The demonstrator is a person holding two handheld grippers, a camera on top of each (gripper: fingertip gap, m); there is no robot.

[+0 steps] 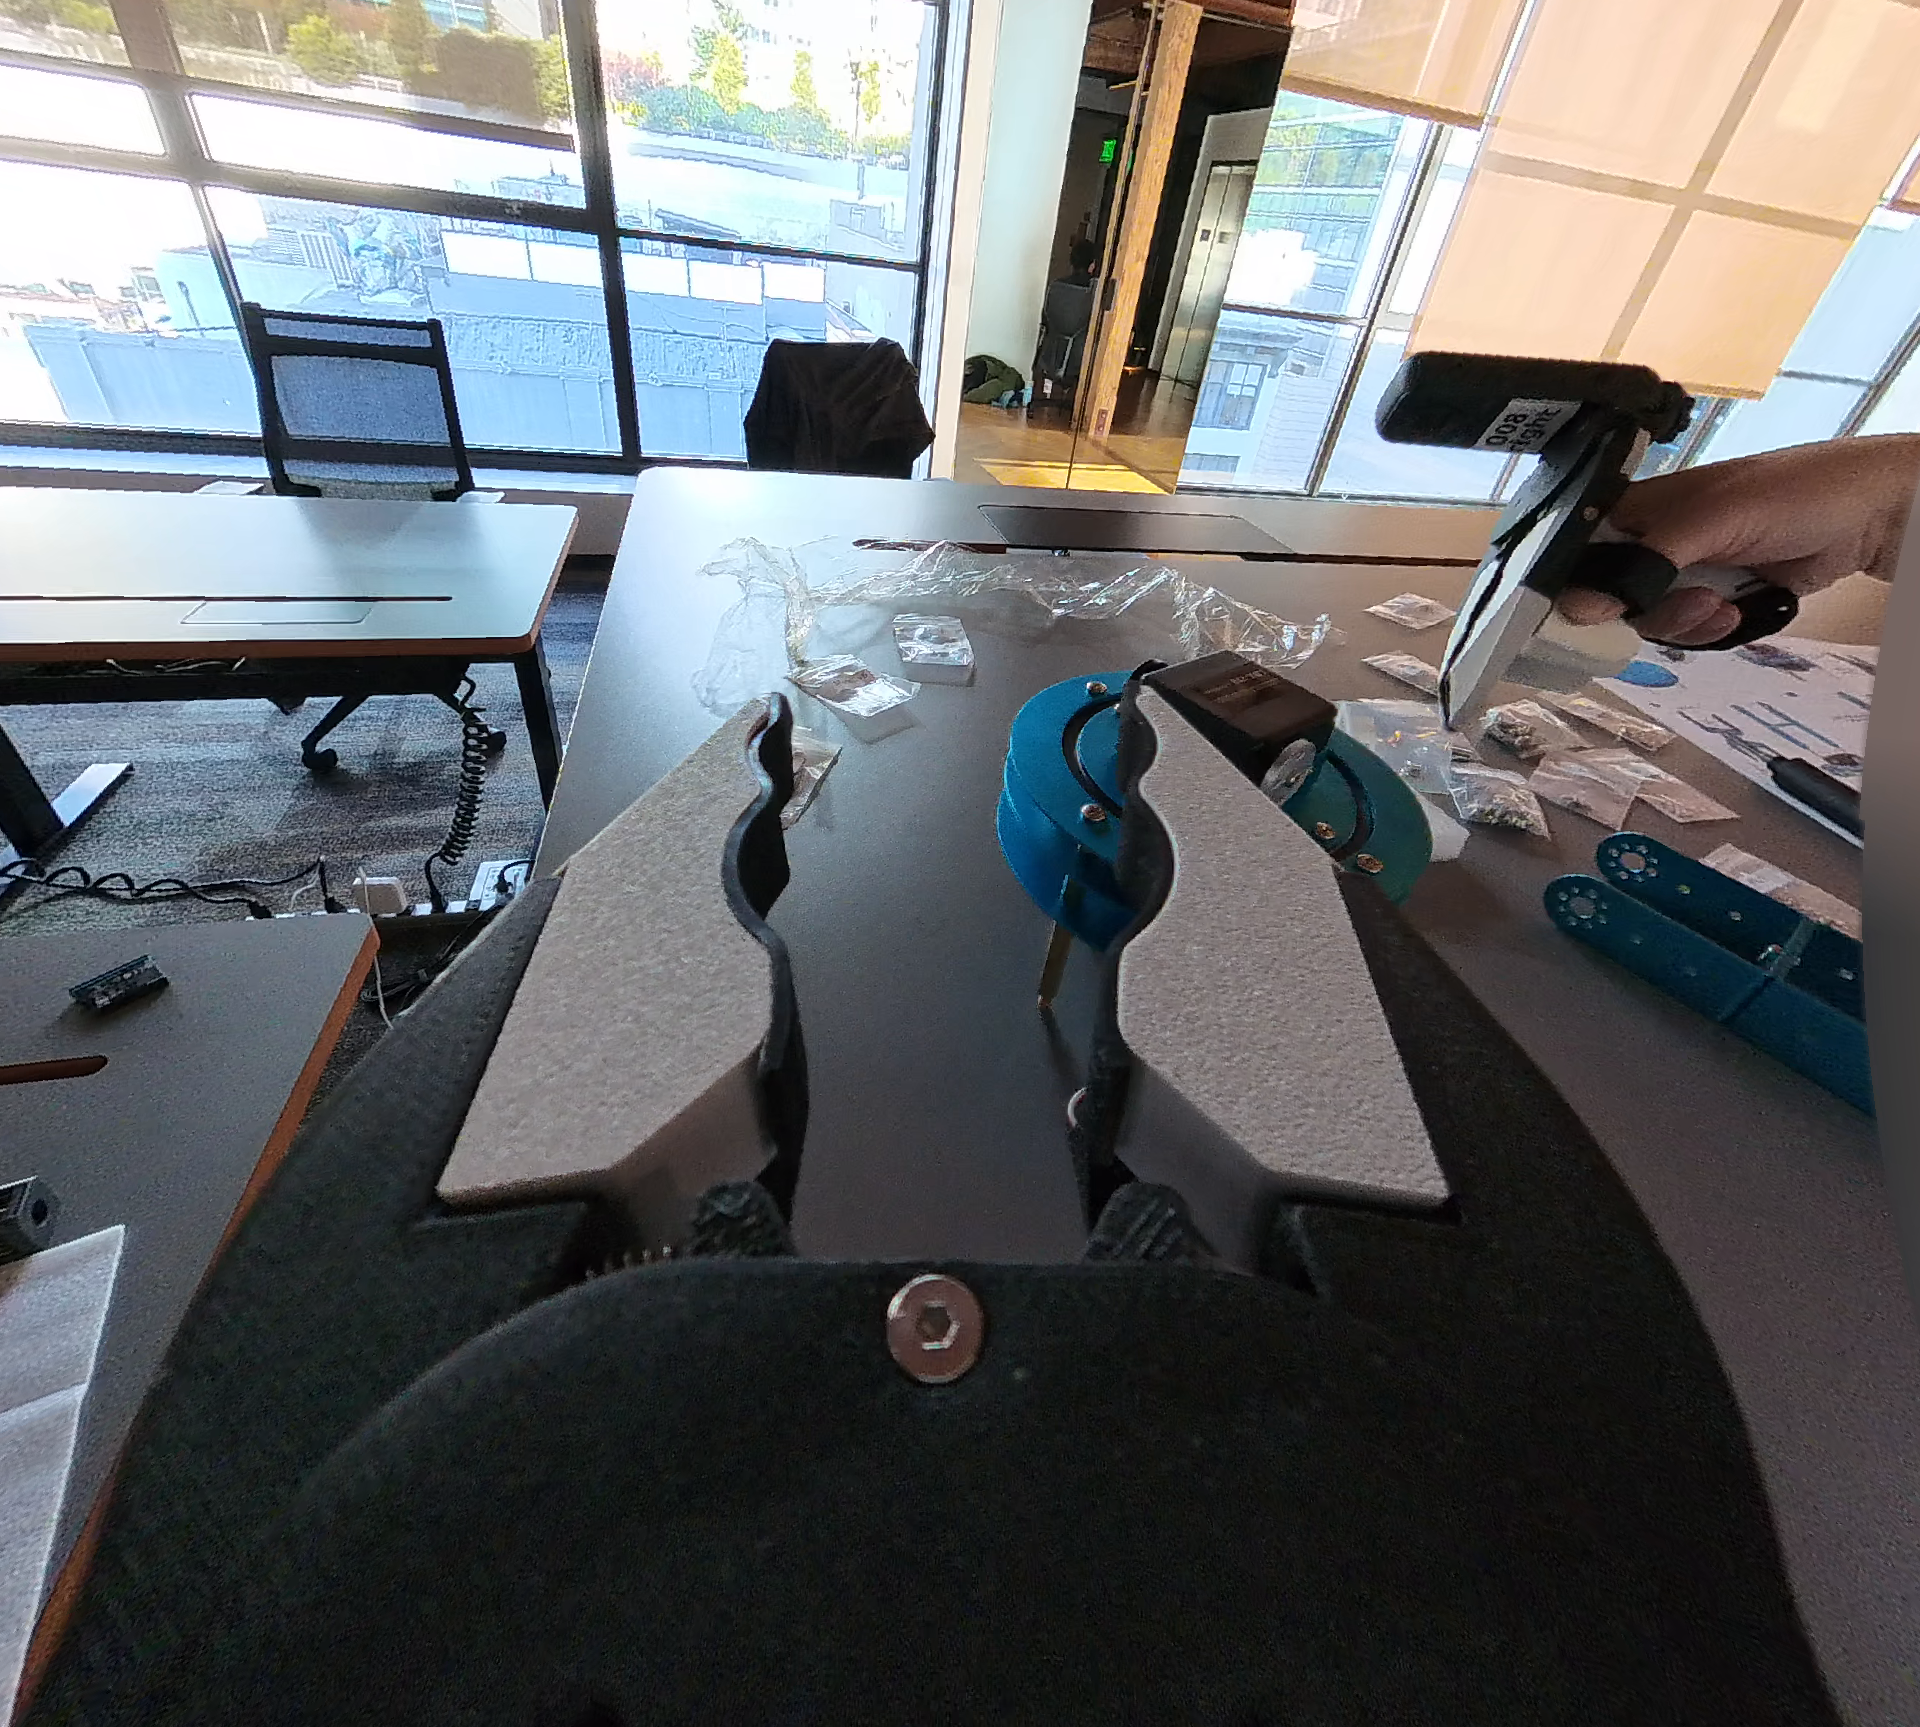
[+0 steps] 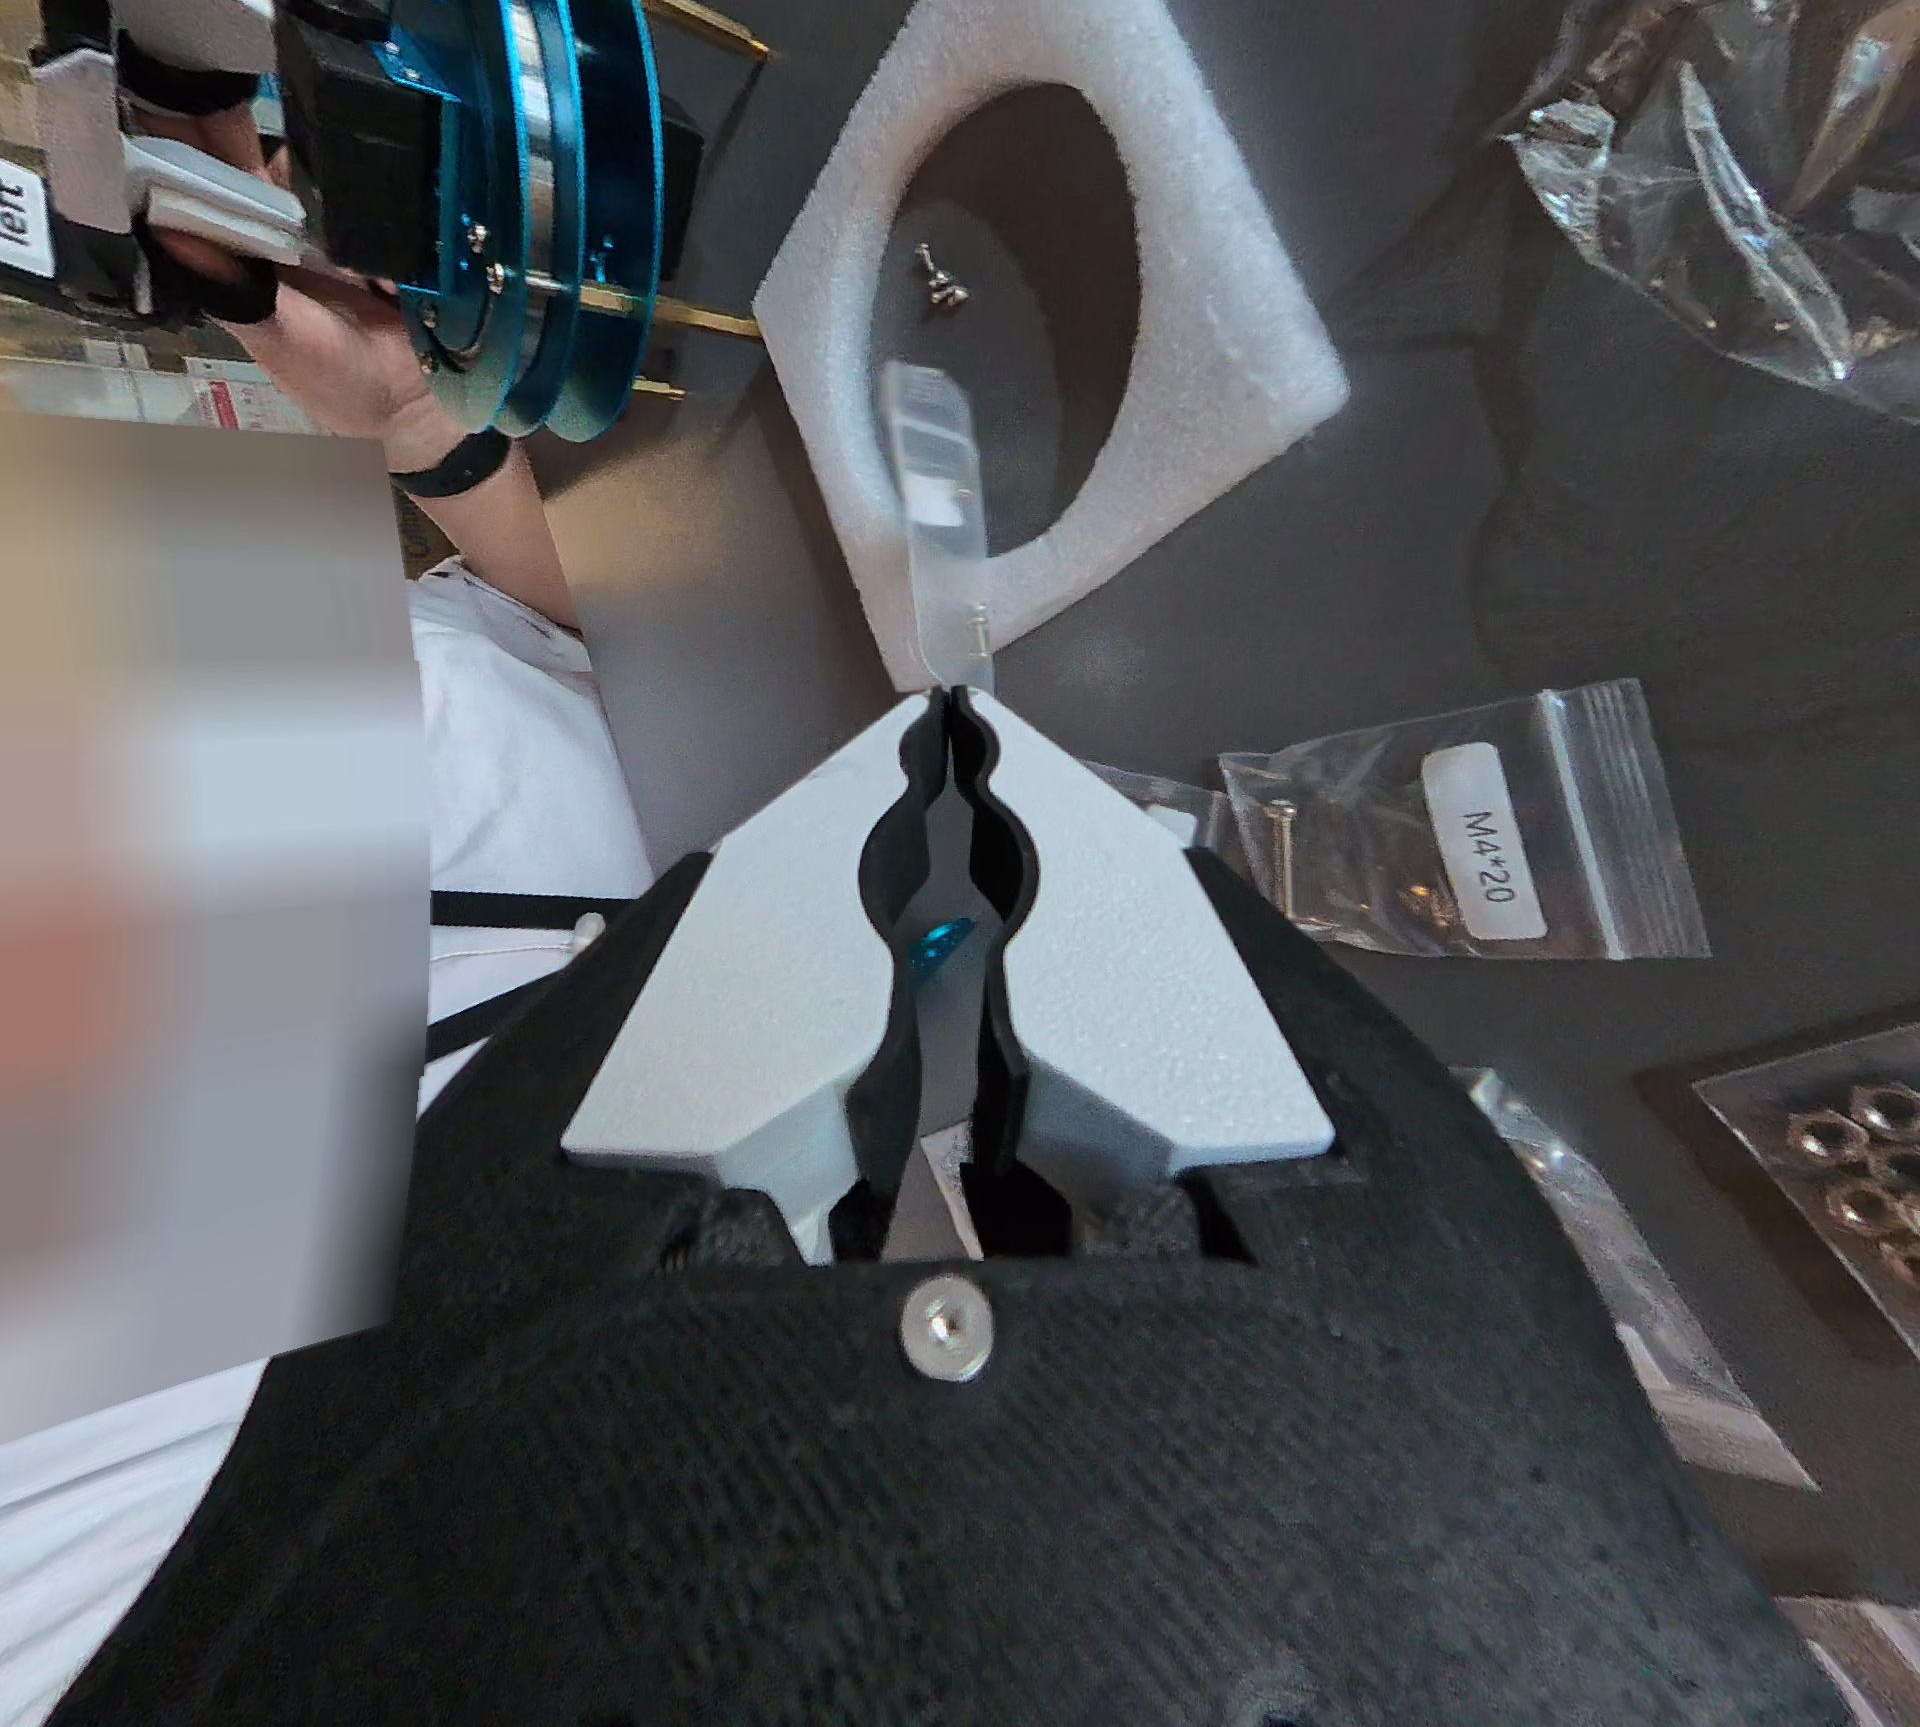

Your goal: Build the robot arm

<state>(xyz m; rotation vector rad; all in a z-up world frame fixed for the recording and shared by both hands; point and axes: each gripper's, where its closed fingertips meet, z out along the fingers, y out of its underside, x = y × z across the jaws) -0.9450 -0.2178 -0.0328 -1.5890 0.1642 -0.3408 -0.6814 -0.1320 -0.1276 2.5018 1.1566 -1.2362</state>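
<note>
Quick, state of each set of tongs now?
Left tongs: open, holding nothing; blue disc assembly beside them.
Right tongs: shut on small clear bag.

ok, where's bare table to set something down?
Bare: the near side of the dark table, from the blue disc assembly across to the left edge and up to the crumpled wrap. Also a patch between the foam block and the labelled bag. Crowded: the right side, with hardware bags and blue brackets.

Sunlit office: tall grid windows (image 1: 468,119) upper left, tan roller blinds (image 1: 1662,67) upper right, grey desks (image 1: 260,555), mesh chair (image 1: 353,399).
</note>
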